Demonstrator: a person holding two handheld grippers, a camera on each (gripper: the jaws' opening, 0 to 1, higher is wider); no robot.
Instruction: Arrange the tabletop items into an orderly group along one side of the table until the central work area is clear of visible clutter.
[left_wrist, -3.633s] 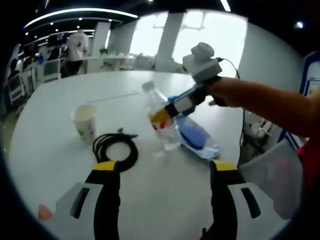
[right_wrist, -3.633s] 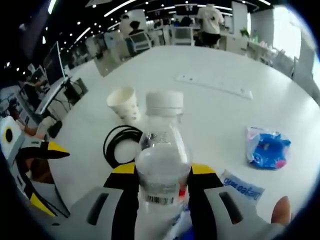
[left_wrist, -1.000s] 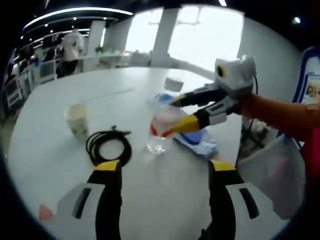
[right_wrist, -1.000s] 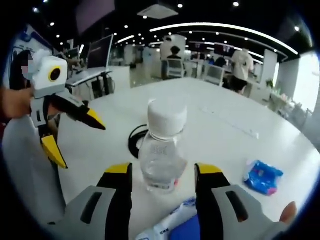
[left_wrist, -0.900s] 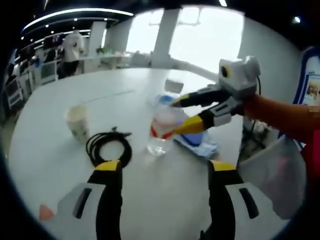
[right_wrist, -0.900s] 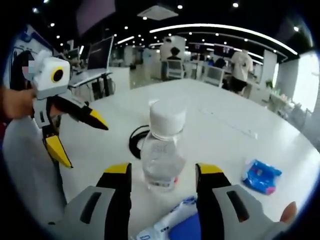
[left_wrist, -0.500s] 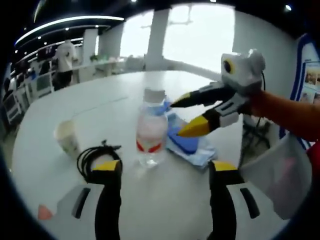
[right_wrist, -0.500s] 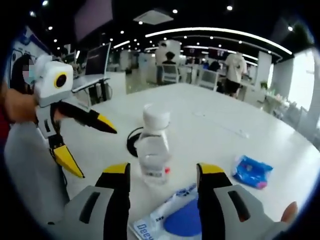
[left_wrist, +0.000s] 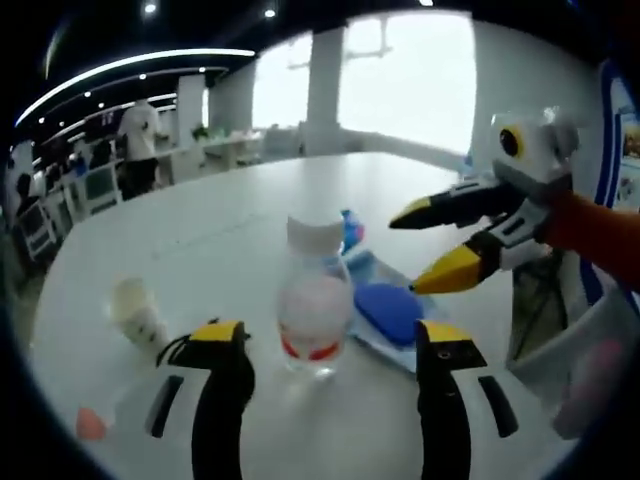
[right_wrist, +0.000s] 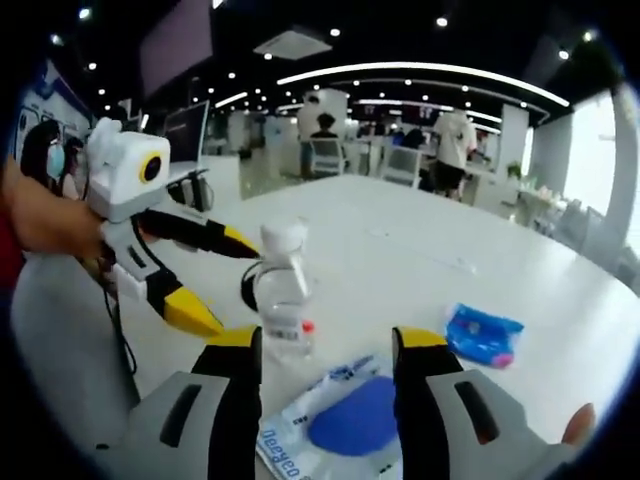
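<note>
A clear, white-capped bottle (left_wrist: 314, 303) is standing upright between the gaping left gripper (left_wrist: 330, 345) and right gripper (right_wrist: 326, 350), both holding nothing.

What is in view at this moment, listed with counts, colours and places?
Clear plastic water bottle with white cap: one, red-banded label, upright on the round white table.
Flat wipes packet: one, white with blue oval, lying right of the bottle.
Small blue crinkled packet: one, farther out on the table.
Paper cup: one, off-white, left of the bottle.
Coiled cable: one, black, behind the bottle in the right gripper view.
Small object: one, pinkish-orange, near table edge; kind unclear.
People: several, distant office background.
Left tongs: black and yellow, open, near the bottle.
Right tongs: open, above the wipes packet.
</note>
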